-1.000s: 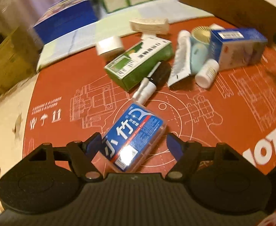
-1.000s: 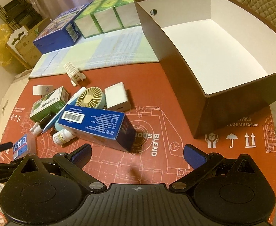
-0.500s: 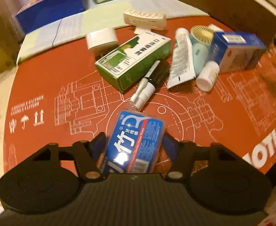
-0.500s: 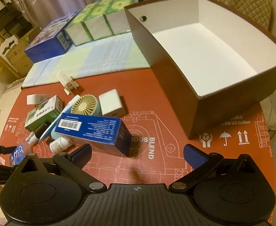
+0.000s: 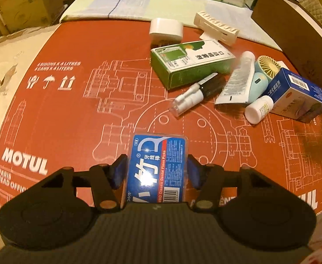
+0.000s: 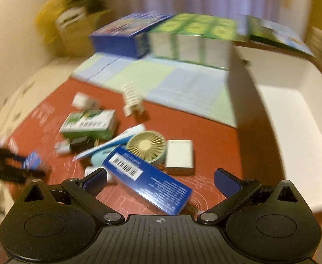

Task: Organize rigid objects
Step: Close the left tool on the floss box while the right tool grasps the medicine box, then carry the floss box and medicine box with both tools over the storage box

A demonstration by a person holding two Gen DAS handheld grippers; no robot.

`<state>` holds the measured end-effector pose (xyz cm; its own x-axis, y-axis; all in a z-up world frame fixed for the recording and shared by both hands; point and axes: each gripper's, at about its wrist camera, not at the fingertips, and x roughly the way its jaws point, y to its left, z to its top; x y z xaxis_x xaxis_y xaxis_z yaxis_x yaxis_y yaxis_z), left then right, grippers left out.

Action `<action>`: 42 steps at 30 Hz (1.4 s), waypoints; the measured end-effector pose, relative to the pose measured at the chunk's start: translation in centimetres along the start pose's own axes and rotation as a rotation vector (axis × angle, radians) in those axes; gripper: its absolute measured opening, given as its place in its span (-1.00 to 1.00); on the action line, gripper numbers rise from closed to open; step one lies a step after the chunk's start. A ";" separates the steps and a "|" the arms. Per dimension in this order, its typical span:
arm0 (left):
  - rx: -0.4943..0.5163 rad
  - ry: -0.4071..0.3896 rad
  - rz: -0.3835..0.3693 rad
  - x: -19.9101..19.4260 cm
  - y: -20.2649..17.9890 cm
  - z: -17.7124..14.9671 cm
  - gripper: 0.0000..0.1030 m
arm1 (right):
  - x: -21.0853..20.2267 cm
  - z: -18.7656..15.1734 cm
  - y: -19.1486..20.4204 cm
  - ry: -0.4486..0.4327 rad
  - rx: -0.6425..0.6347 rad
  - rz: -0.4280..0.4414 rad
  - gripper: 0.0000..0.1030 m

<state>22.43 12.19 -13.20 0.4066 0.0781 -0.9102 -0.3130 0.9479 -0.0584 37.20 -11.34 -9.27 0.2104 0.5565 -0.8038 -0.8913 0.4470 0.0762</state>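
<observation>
The floss pick box sits near on the table, squeezed in the left tool, and could slip out if held loosely, while the right tool gapes wide.

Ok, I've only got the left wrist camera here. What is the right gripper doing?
Observer: The right gripper is open and empty, with the blue carton lying ahead between its fingers.
Operator: My left gripper is closed on the floss picks box. Anything in the brown box?
Observer: The part of its inside that shows is white and bare.
Operator: What's past the fan?
Observer: A white power bank lies beside it, on the brown box's side.
</observation>
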 end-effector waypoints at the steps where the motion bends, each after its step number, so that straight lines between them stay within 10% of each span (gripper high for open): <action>1: -0.010 -0.001 0.004 -0.1 0.0 -0.1 0.03 | 0.6 0.1 0.2 0.023 -0.050 0.012 0.96; 4: -0.037 -0.005 0.008 -0.5 0.2 -0.5 0.03 | 2.3 -0.2 0.9 0.069 -0.151 0.027 0.96; 7: -0.056 -0.003 0.009 -0.6 0.3 -0.7 0.03 | 3.9 -0.7 1.2 0.126 -0.189 0.030 0.43; 17: -0.043 0.002 0.012 -0.4 0.0 -0.5 0.03 | 3.9 -2.0 3.0 0.228 -0.070 0.063 -0.26; 42: 0.130 0.023 -0.010 0.4 -1.1 0.4 0.03 | 5.3 -1.5 7.4 0.226 0.120 -0.084 -0.30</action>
<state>23.31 11.28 -13.30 0.3893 0.0631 -0.9190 -0.1949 0.9807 -0.0152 31.09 -6.12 -13.86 0.1746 0.3494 -0.9206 -0.8174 0.5727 0.0623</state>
